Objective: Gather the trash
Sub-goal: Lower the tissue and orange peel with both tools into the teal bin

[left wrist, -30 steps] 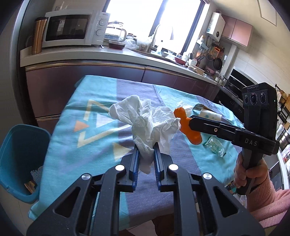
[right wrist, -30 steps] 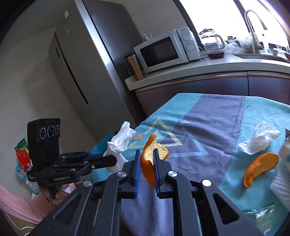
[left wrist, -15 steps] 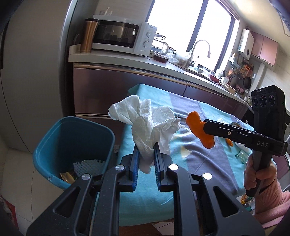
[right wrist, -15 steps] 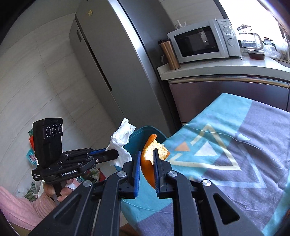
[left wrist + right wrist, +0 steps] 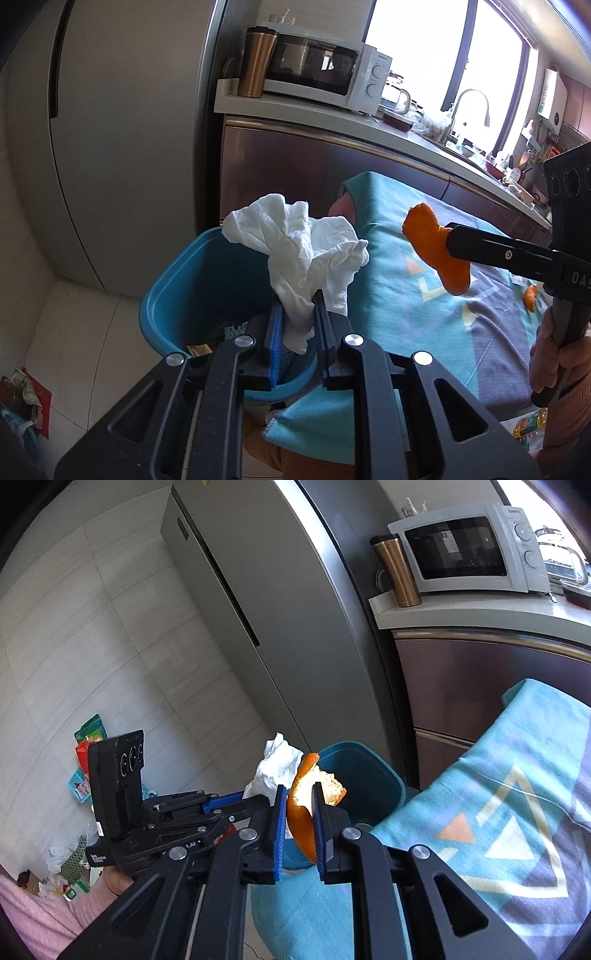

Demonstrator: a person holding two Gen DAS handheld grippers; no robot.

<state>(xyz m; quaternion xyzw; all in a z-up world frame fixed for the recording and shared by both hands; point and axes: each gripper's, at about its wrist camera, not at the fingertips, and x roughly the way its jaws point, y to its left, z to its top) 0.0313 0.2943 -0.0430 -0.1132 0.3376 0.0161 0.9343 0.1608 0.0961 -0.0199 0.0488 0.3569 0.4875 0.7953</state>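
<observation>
Left gripper clamped on a crumpled white tissue, pinched low between the blue pads, most of the wad billowing out beyond the tips. Hangs over the near rim of the teal bin, which stands on the floor at the left end of the table, already holding a few scraps inside. Right gripper, just right of the left one, shut hard on a curl of orange peel, orange skin to the left, pale pith facing right; seen from the left wrist, that peel sits over the near-left corner of the teal and grey tablecloth, short of the bin mouth. Farther right on the cloth, one more bit of peel lying loose, waiting its turn. Beyond the table, brown cabinet fronts, a counter with a copper tumbler and a microwave, and a tall grey fridge at far left.

Judged as the carry-and-drop step, both loads nearly at the bin. Next call: bring the tissue squarely over the opening and spread the jaws, shaking if the paper clings to the pads; carry the peel farther left until clear of the table edge before letting go, else likely to land on cloth or floor.
</observation>
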